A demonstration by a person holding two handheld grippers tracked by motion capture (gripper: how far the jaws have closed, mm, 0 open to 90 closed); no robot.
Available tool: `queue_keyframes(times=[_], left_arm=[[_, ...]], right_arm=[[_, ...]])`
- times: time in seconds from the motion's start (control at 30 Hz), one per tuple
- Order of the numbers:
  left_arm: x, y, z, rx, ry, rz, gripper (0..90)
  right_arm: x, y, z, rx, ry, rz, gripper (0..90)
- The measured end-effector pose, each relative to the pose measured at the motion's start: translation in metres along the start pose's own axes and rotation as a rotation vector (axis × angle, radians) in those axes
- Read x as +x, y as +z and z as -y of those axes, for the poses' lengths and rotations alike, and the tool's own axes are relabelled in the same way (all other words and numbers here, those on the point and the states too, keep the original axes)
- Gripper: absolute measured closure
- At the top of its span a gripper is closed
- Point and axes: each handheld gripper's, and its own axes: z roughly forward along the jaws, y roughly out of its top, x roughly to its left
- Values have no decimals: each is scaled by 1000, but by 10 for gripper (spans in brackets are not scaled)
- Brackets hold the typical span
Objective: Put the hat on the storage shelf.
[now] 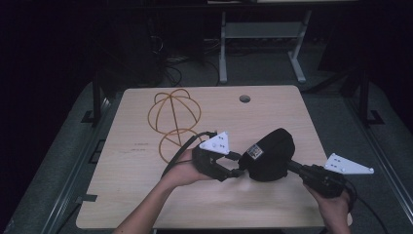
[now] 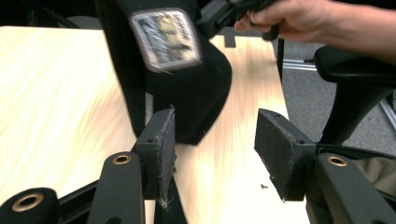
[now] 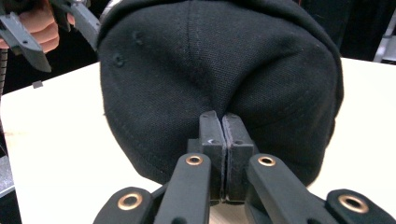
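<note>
Far left on the light wood counter (image 1: 126, 195): yellow wire globe frame (image 1: 174, 111) toward the back edge, w/ a second yellow wire loop (image 1: 176, 144) lying just in front of it, both apart from the cap. Black cable running from beside the loop down to the left tongs. Left hand (image 1: 187, 168) in from the bottom, forearm angled up & right, palm wrapped under the left tongs (image 1: 237, 170), white three-cornered plate on top, tips pointing right at the cap. In left gripper view: left tongs (image 2: 215, 149) released, jaws spread wide w/ bare counter between, worn pad (image 2: 166, 151) on one jaw, cap brim just beyond the tips, not touching as far as can be told. Centre-right of counter: black cap (image 1: 270, 153), square label (image 1: 254, 151) on the side facing the left tongs; label blurred in left gripper view, unreadable. Small round hole (image 1: 245, 99) in the counter near the back edge. Right: right hand (image 1: 333, 207) in from the bottom right corner, gripping the right tongs (image 1: 291, 166), white plate on top, pointing left at the cap. In right gripper view: right tongs (image 3: 225, 122) clenched on a pinch of the cap (image 3: 219, 74) fabric low on the crown, jaws pressed together.
</note>
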Motion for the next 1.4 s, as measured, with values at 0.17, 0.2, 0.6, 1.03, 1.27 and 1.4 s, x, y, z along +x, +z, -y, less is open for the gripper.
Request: queue_keyframes(times=[0.17,0.2,0.6,1.03,1.27,1.4], left_arm=[[-3,-3,10,12,2,-38,455],[-3,-3,10,12,2,-38,452],[-10,-14,47,30,-23,-131,371],[-15,-19,94,6,-84,-224,343],[-19,-19,103,9,-91,-242,342],[-19,-20,105,7,-90,-248,341]], right_arm=[[-2,-1,-6,12,-11,9,890],[-3,-1,-7,13,-17,11,889],[-3,-1,-34,32,-61,3,890],[-2,8,-59,67,-80,-8,892],[4,14,-79,81,-108,-15,892],[7,15,-88,82,-114,-20,893]])
